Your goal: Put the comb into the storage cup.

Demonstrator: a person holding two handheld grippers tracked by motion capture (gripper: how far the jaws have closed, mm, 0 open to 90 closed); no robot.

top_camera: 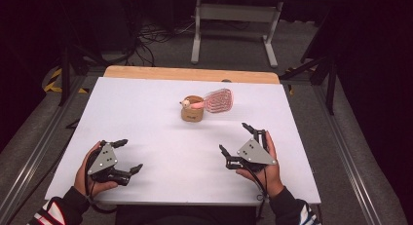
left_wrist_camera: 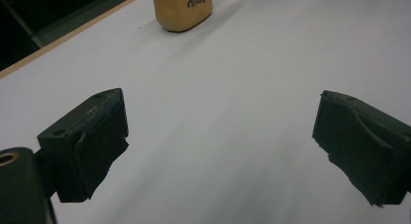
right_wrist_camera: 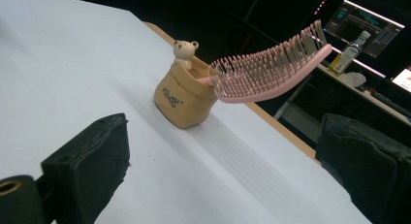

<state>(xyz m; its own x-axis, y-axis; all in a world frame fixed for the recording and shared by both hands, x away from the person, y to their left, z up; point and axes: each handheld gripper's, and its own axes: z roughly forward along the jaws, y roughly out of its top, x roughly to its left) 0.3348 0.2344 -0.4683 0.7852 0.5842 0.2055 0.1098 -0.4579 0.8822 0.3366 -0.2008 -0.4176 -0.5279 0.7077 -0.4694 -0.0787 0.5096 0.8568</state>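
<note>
my two grippers, left (top_camera: 129,156) and right (top_camera: 237,140), are black, each topped with a grey plate. the table (top_camera: 146,122) is white with a pale wooden edge. the little pot (right_wrist_camera: 184,99) is tan with dark lettering and a cream bear on its rim. the brush (right_wrist_camera: 271,69) is pink. my sleeves (top_camera: 53,211) are dark with red and white stripes.

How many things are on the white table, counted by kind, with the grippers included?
Tan holder with a small bear figure: 1
Pink hairbrush, its handle standing in the holder: 1
Hand-held grippers, left gripper and right gripper, both open: 2
Total: 4
</note>
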